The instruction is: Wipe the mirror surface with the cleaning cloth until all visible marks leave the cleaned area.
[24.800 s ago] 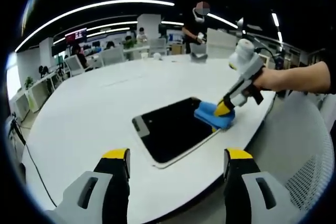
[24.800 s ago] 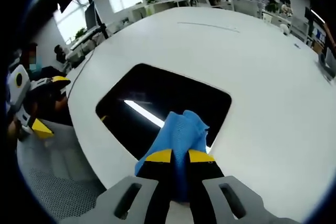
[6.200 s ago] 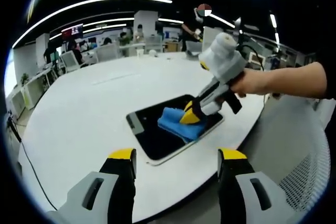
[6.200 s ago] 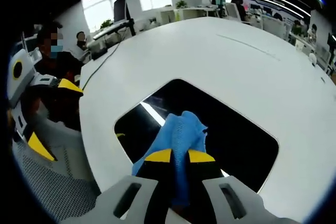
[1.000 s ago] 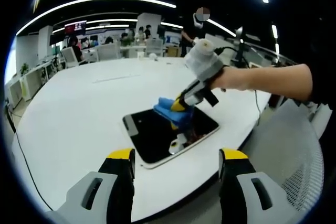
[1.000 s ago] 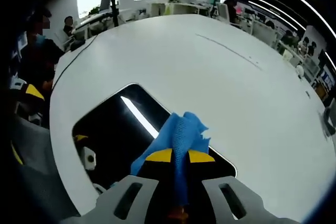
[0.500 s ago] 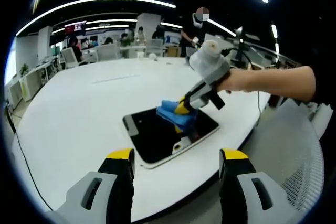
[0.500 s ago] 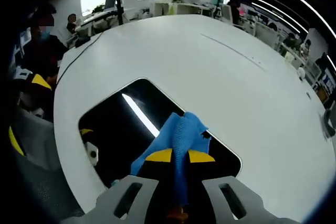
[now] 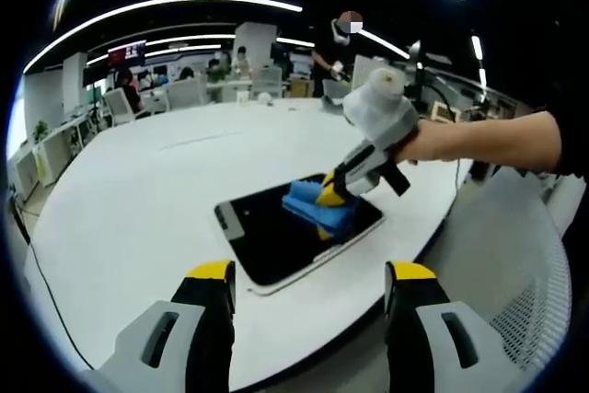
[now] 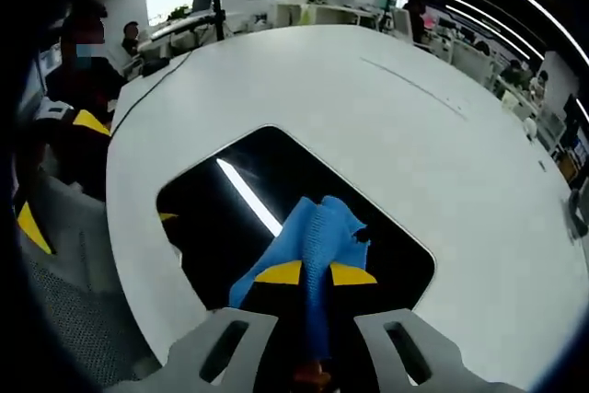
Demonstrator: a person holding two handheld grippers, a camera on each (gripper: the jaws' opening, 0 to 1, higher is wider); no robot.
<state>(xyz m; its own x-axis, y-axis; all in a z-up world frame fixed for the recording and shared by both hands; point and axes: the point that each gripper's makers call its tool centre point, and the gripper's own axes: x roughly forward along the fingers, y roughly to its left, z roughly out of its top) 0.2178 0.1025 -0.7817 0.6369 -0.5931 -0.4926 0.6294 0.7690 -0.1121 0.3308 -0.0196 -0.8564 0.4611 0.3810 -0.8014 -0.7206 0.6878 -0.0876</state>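
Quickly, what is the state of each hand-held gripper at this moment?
Left hand-held gripper: open, holding nothing, above the table edge.
Right hand-held gripper: shut on the blue cleaning cloth, over the mirror.

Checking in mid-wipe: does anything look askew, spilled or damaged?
Nothing stands out. The mirror lies flat on the white table, and the right gripper presses the blue cloth onto it. No spill or crack shows.
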